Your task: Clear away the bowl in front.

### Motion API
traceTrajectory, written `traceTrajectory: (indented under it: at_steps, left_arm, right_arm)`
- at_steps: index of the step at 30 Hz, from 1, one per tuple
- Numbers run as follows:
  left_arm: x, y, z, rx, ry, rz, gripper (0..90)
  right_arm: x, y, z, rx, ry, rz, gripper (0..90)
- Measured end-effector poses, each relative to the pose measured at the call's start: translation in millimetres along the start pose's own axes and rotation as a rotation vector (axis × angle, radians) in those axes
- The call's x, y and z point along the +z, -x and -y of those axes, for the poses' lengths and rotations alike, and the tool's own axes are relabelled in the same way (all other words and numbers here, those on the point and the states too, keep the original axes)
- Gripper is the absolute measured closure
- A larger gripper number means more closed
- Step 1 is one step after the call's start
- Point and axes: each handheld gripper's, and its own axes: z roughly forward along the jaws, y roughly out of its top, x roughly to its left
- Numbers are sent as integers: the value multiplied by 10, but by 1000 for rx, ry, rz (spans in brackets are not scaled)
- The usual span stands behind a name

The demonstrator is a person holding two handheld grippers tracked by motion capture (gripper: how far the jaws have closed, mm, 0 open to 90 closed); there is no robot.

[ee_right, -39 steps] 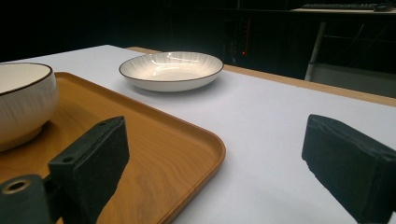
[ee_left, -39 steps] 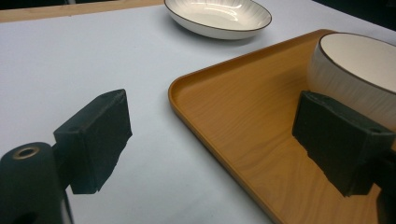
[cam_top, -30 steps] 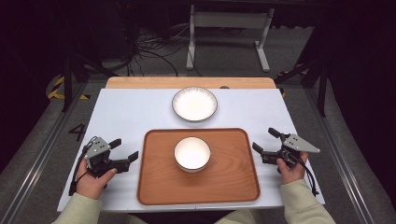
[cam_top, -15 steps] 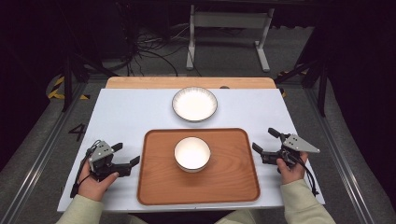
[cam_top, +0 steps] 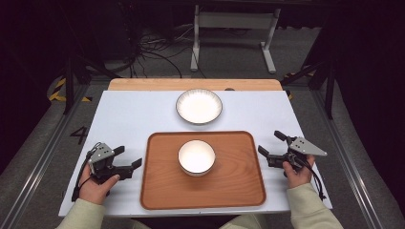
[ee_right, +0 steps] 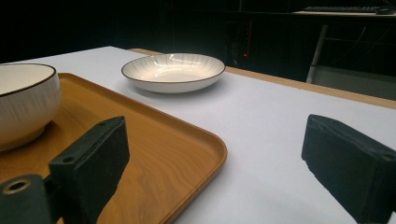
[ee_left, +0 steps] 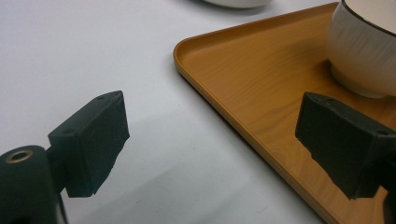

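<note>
My left gripper [cam_top: 129, 158] sits low over the table [cam_top: 129, 119], jaws spread wide, nothing between them. Just ahead of those jaws is the left edge of the wooden tray [cam_top: 157, 191]; in the left gripper view the tray's rounded corner [ee_left: 187, 51] lies between the two pads, one pad over the white table top, the other over the wood. Apart from the rim, I'd say, though I can't be sure of contact from here.

Further in along the tray, past that jaw, stands the white bowl [cam_top: 196, 157], upright, at the tray's middle. In the left gripper view its ribbed wall [ee_left: 364, 51] rises just beyond the pad on the tray side, near but not touching.

On the other side, my right gripper [cam_top: 270, 146] hangs just off the tray's right edge, jaws also wide apart and empty. In the right gripper view one pad sits over the tray [ee_right: 177, 154], the other over bare table, with the bowl [ee_right: 23, 102] off toward the tray's centre.

Beyond both grippers, off the tray and on the table's far half, rests a shallow white plate [cam_top: 198, 106], well apart from the bowl.
</note>
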Motion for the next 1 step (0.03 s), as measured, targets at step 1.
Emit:
traceTrajectory:
  at_steps: [1]
  left_arm:
    - [-4, 1, 1, 0, 3, 0, 108]
  right_arm:
    - [0, 0, 0, 0, 0, 0, 84]
